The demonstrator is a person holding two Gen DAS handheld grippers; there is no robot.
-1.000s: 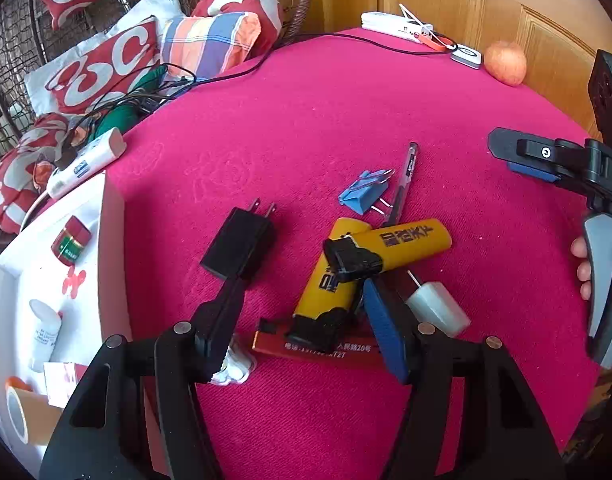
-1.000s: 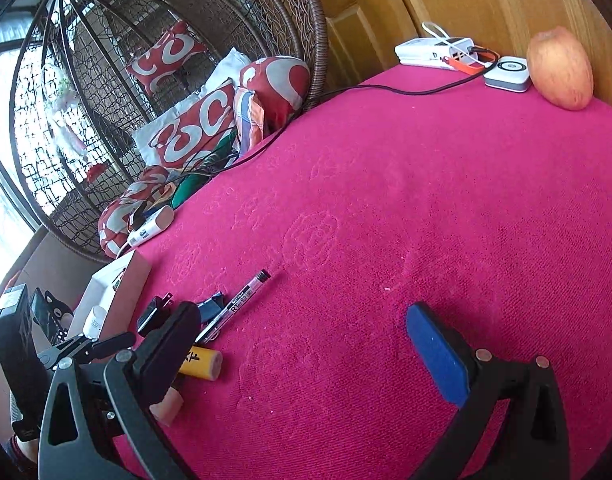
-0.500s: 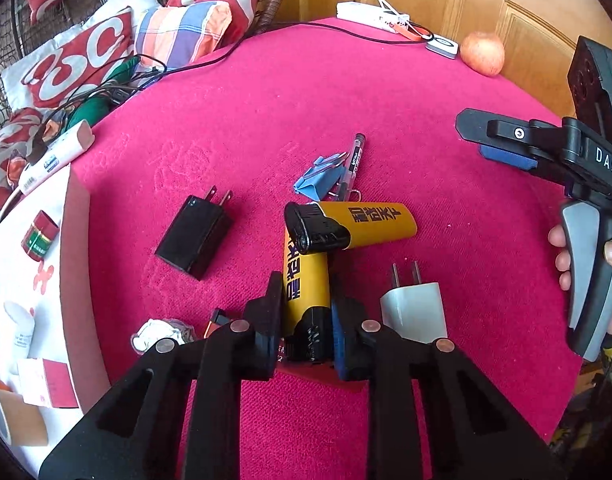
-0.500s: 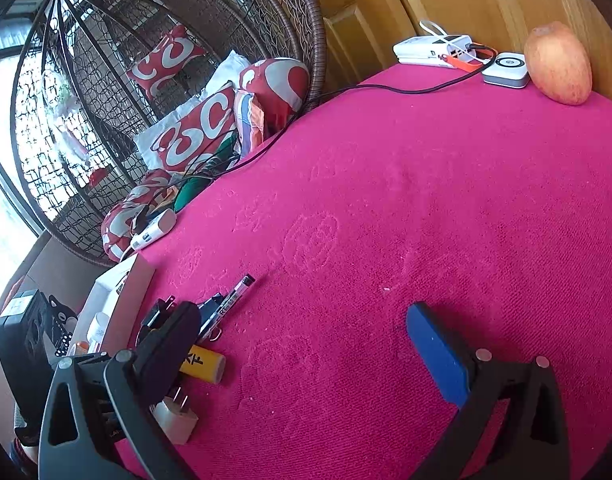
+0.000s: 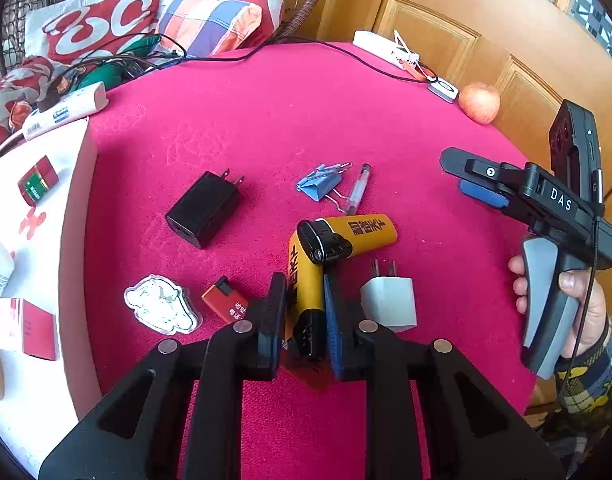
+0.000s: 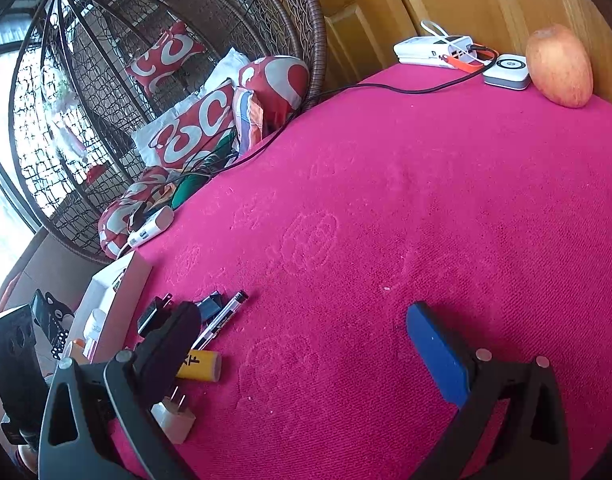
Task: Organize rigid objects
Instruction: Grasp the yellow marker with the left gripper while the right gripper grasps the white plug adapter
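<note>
My left gripper [image 5: 304,292] has its jaws closing on a yellow lighter [image 5: 302,268], the pads pressing both sides near its black cap end. A second yellow lighter [image 5: 353,234] lies across the first one's far end. Around them on the pink tablecloth [image 5: 266,128] lie a white charger [image 5: 389,306], a black charger [image 5: 204,210], a blue binder clip [image 5: 317,184], a pen [image 5: 355,192], a red lighter [image 5: 226,304] and a white sticker [image 5: 160,308]. At the right, a hand holds my right gripper [image 5: 465,178] above the cloth. It is open [image 6: 302,320] with nothing between its fingers.
A white box [image 5: 72,240] at the left table edge holds small red and white packets. An apple [image 5: 479,102], a small white device [image 6: 505,70] and a power bank [image 6: 429,50] with a black cable sit at the far edge. Cushions fill a wicker chair [image 6: 178,60] behind.
The left gripper's jaws went from wide open to closed on the yellow lighter, and the gripper turned a little. The right gripper stayed where it was, open.
</note>
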